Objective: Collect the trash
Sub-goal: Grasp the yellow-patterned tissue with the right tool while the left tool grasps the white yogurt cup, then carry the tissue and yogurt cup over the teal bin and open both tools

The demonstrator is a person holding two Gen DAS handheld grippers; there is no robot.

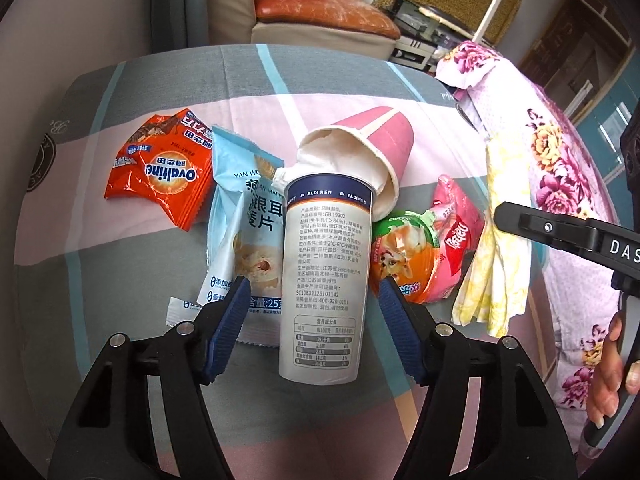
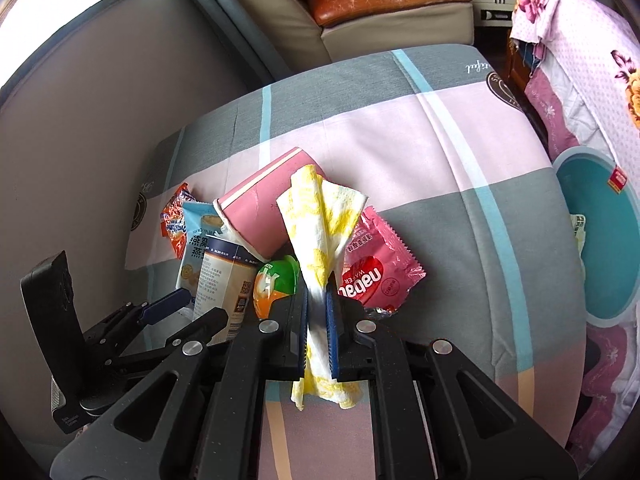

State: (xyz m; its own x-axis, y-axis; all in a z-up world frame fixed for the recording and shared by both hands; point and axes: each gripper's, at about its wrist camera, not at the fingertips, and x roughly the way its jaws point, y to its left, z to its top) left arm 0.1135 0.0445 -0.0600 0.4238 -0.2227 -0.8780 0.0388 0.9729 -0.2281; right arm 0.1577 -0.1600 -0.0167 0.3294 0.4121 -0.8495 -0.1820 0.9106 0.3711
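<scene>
The right gripper (image 2: 318,312) is clamping a yellow-and-white paper napkin (image 2: 320,216). The left gripper (image 1: 314,298) is standing apart around a tall white yogurt cup (image 1: 324,264), not pressing it.

Each gripper is made of black plastic. The left gripper (image 1: 314,292) has two fingers with dark blue ridged pads (image 1: 230,322) on the inside. Small round silver screws (image 1: 119,340) sit on its black arms, which have long cut-out holes. The right gripper (image 2: 318,320) looks the same, with blue pads and silver screws (image 2: 269,326). White letters "DAS" are printed on its black side.
</scene>
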